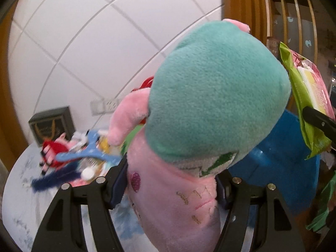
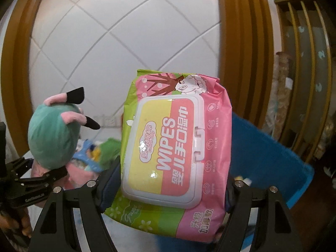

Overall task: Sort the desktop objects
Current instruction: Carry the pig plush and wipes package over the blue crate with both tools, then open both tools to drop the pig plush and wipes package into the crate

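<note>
My left gripper [image 1: 171,185] is shut on a pink plush toy [image 1: 180,191] with a teal body [image 1: 216,90]; its pads press the pink part from both sides, lifted above the table. In the right wrist view the same plush toy [image 2: 52,134] shows at the left, with the left gripper [image 2: 33,180] under it. My right gripper [image 2: 170,189] is shut on a pack of wet wipes [image 2: 172,151], pink and green with a white lid, held up off the table. The wipes pack [image 1: 308,105] also shows at the right edge of the left wrist view.
A blue bin [image 1: 281,163] [image 2: 266,157] stands at the right behind both held things. A pile of small items lies on the pale table [image 1: 25,189]: a blue hanger [image 1: 88,151], a red toy [image 1: 53,153], a dark blue fuzzy strip [image 1: 54,177]. White tiled wall behind, wooden frame at right.
</note>
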